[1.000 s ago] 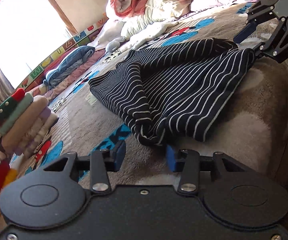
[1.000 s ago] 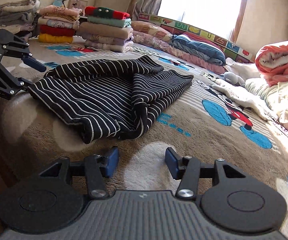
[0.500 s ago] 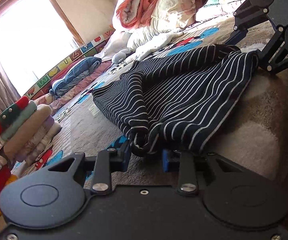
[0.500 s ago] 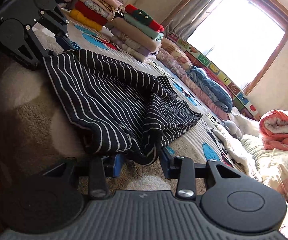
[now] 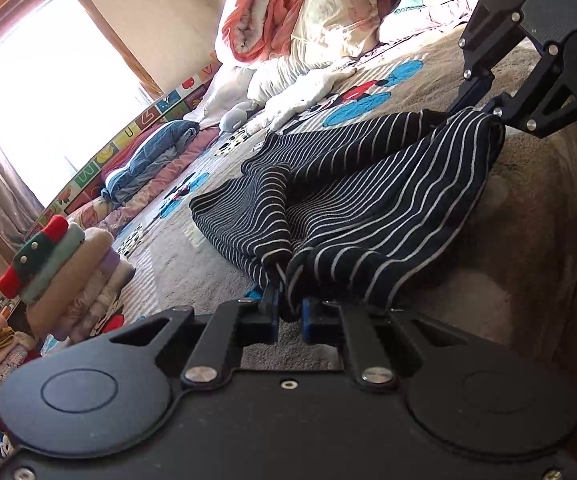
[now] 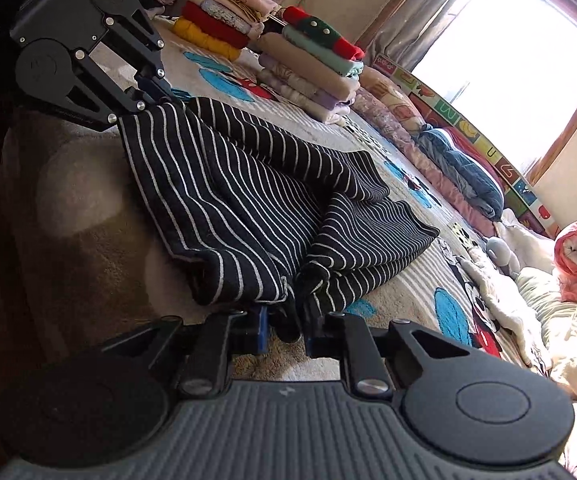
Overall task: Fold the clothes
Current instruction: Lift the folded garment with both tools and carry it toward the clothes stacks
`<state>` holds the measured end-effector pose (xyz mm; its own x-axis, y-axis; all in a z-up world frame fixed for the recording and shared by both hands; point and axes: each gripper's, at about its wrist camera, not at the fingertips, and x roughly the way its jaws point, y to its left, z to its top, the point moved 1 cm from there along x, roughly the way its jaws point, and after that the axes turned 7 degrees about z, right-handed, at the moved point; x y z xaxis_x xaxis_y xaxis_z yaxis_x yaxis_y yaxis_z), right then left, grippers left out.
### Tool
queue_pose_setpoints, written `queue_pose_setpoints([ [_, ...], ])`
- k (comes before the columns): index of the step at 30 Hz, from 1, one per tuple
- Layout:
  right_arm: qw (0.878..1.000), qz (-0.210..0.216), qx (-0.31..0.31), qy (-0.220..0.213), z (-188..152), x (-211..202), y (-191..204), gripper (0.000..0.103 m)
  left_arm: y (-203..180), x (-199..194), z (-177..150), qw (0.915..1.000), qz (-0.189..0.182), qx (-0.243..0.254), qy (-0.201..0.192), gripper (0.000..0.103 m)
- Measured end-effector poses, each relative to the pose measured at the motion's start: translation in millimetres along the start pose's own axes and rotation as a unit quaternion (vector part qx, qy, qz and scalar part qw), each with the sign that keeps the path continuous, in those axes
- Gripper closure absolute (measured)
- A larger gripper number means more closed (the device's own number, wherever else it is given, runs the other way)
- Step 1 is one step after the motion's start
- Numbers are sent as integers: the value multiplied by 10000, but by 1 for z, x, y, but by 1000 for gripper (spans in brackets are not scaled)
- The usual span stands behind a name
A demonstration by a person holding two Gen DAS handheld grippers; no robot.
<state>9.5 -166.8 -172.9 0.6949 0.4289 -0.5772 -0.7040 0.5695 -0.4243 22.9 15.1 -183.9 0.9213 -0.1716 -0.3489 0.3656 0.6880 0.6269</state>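
Both grippers are pinching opposite near corners of the striped garment (image 5: 368, 200): left gripper (image 5: 287, 312) and right gripper (image 6: 284, 326) each clamped narrow on a bunched hem, probably so the edge lifts evenly for a fold. It's soft black knit with thin white stripes, rumpled on the fuzzy cartoon blanket (image 6: 400, 308).

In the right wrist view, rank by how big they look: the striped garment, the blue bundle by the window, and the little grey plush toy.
1. striped garment, though it lies nearest the camera.
2. blue bundle.
3. grey plush toy.
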Motion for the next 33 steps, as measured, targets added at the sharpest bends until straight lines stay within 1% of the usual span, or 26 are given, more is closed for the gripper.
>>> queue_pose_setpoints([
  [3, 9999, -8, 30, -132, 3, -26, 9, 85, 2, -30, 9, 9998, -1, 187, -75, 95],
  [5, 9997, 33, 97, -217, 4, -47, 14, 85, 4, -47, 14, 9997, -87, 218, -85, 95],
  [8, 9991, 47, 255, -333, 7, -76, 19, 85, 20, -47, 22, 9994, -272, -191, -74, 94],
  [12, 9964, 44, 629, -574, 18, -105, 10, 85, 41, -47, 32, 9959, -518, -737, -58, 94],
  [16, 9920, 74, 963, -813, 28, -112, -13, 85, 62, -47, 42, 9888, -762, -1280, -42, 93],
  [19, 9847, 193, 1403, -1020, 33, -112, -36, 85, 77, -47, 50, 9812, -944, -1684, -30, 93],
  [20, 9815, 241, 1564, -1083, 34, -110, -45, 85, 83, -47, 53, 9782, -1005, -1820, -24, 93],
  [23, 9724, 447, 1971, -1163, 38, -100, -71, 84, 101, -24, 54, 9652, -1246, -2299, 95, 93],
  [28, 9553, 765, 2571, -1246, 44, -76, -109, 84, 128, 12, 54, 9379, -1630, -3048, 298, 93],
  [30, 9451, 877, 2879, -1270, 43, -62, -123, 84, 133, 30, 53, 9245, -1758, -3357, 419, 93],
  [32, 9296, 988, 3312, -1284, 35, -45, -137, 84, 136, 49, 50, 9112, -1808, -3665, 527, 94],
  [33, 9205, 1038, 3537, -1298, 31, -36, -143, 84, 137, 60, 46, 9016, -1884, -3846, 607, 94],
])
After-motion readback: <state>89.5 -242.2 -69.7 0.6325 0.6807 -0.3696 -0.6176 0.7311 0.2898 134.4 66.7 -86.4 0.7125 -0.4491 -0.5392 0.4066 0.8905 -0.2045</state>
